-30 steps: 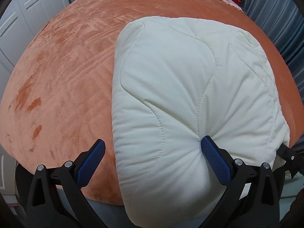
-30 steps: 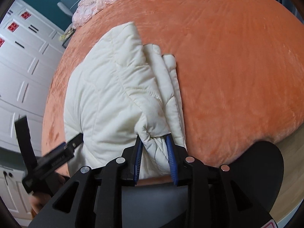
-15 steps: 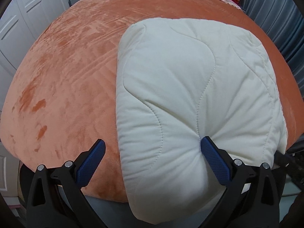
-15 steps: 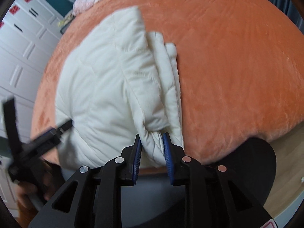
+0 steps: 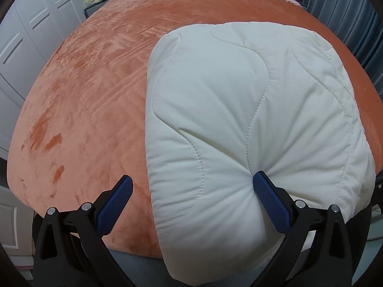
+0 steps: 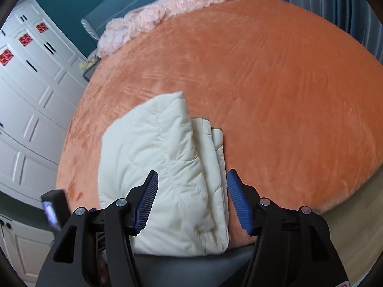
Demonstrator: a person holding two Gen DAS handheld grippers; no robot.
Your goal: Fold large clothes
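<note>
A cream quilted garment (image 5: 251,107) lies folded into a thick pad on the orange bed cover (image 5: 95,95), its near end hanging over the bed's edge. My left gripper (image 5: 192,177) stands wide open: its right finger (image 5: 268,196) dents the garment's near edge and its left finger hovers over bare cover. In the right wrist view the garment (image 6: 153,155) shows stacked layers along its right side. My right gripper (image 6: 192,174) hangs above that edge, jaws opening, pads clear of the cloth.
White wardrobe doors (image 6: 28,95) line the left side. Crumpled pink bedding (image 6: 143,24) lies at the far end of the bed (image 6: 275,95). Grey curtains (image 5: 354,12) hang on the right. Wooden floor (image 6: 354,251) shows past the bed's near right corner.
My right gripper let go of the garment's layered edge, opened and rose away from it. The garment settled flatter on the bed. The left gripper stayed put.
</note>
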